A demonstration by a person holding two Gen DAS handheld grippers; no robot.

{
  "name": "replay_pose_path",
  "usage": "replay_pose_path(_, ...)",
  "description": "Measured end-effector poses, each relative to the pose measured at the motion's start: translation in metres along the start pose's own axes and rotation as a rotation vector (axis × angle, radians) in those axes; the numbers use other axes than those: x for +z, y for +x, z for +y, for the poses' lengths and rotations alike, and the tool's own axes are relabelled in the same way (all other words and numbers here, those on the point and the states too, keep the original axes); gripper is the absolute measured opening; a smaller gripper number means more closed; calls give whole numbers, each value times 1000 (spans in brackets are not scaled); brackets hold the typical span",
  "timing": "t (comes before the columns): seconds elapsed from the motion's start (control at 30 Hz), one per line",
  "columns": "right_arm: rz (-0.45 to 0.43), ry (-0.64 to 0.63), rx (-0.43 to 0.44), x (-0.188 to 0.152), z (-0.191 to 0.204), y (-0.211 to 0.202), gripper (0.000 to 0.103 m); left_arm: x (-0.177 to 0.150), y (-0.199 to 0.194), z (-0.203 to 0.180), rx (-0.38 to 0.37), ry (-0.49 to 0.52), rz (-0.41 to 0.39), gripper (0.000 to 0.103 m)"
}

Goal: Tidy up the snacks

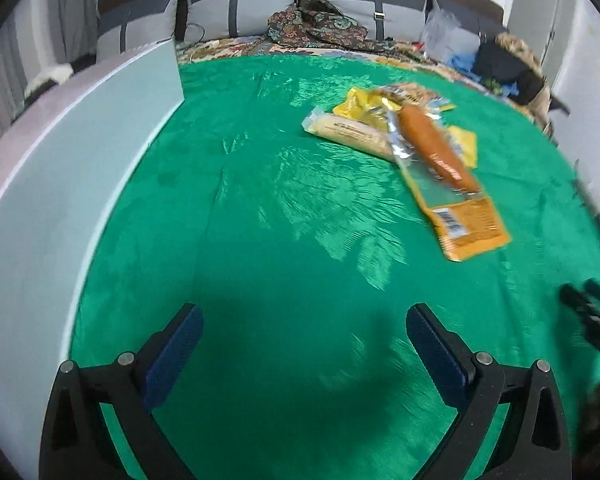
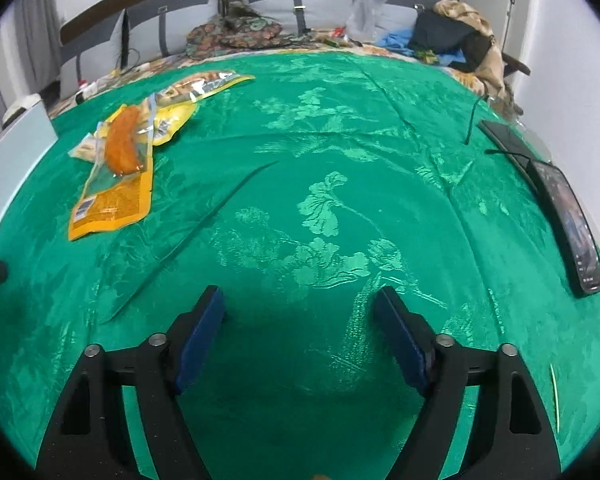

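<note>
Hovering over a green floral cloth (image 2: 340,128) on a bed, the left claw (image 1: 302,332) and the right claw (image 2: 298,312) both stand wide apart with nothing between their blue pads. A small pile of snack packets lies on the cloth: an orange sausage packet (image 1: 452,184) rests on top of a yellow packet (image 1: 364,106) and a pale wrapped bar (image 1: 348,132). A white box (image 1: 80,152) stands left of the pile. Two phones (image 2: 568,220) lie at the cloth's right edge.
</note>
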State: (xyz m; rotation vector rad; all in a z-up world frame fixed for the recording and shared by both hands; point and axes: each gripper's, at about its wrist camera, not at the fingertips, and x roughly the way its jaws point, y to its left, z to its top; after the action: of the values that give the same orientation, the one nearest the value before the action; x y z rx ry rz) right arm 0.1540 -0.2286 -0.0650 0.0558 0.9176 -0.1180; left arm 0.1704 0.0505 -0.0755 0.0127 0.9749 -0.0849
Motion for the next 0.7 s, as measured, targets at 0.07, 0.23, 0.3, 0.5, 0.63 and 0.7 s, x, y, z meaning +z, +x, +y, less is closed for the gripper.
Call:
replay_pose_path(0.07, 4, -8, -1, 0, 2, 2, 86, 3, 7, 1, 21, 26, 0, 101)
replay_pose_path(0.23, 6, -3, -3, -1, 2, 2, 88, 1, 18, 11, 3, 9, -1, 101)
replay_pose_path(0.3, 6, -3, -3, -1, 2, 3, 88, -2, 15, 11, 3, 7, -24, 101)
replay_pose_path(0.5, 6, -4, -2, -1, 2, 3, 88, -2, 16, -2, 12, 65, -35, 102)
replay_pose_path(0.63, 6, -3, -2, -1, 2, 3, 88, 2, 20, 0, -11, 51, -24, 103)
replay_pose_path(0.7, 5, -4, -1, -1, 1, 3, 89, 2, 21, -1, -11, 52, -24, 103)
